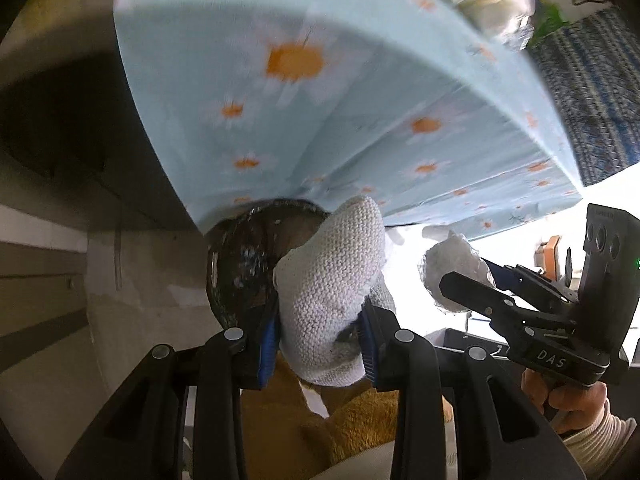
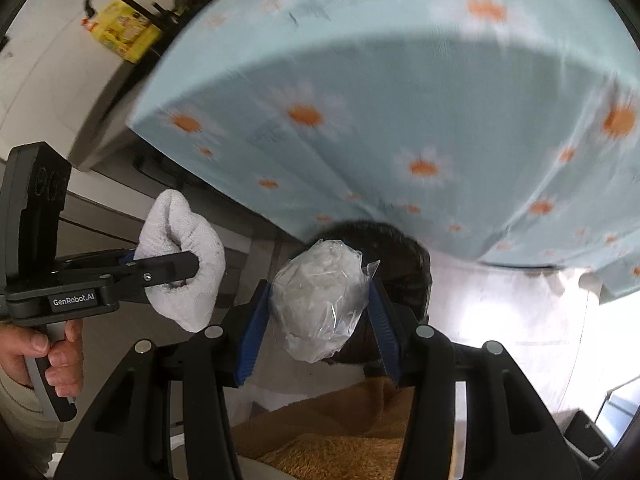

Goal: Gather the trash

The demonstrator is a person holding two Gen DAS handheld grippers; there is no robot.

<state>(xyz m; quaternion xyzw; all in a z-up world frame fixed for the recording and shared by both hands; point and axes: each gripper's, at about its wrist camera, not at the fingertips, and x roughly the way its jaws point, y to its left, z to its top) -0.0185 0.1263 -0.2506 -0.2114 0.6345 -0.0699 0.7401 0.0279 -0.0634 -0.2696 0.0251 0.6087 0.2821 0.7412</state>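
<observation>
Left tongs [image 1: 318,330]: clamped on a white knitted sock [image 1: 330,292], blue pads [image 1: 270,340] pressed into both sides of it. Seen from the right wrist view as well, the same sock [image 2: 182,264] bunched around the black fingers, with a bare hand [image 2: 44,350] on the grip below.

Right tongs [image 2: 320,320]: clamped on a crumpled wad of clear plastic wrap with something white inside [image 2: 320,300], held between the blue pads [image 2: 250,336]. From the left wrist view, the same wad [image 1: 452,268] gripped off to the right, well apart from the sock.

Both items held in the air, just under the hanging edge of a light blue cloth printed with white and orange daisies [image 1: 320,92], draped over a desk. Directly beyond each held item, a dark bin lined with a black bag [image 1: 240,264], its rim partly tucked under the cloth [image 2: 400,120]. An orange fuzzy fabric [image 2: 332,440] at the bottom, below the tongs. A yellow packet [image 2: 122,30] lying far off, upper left.
</observation>
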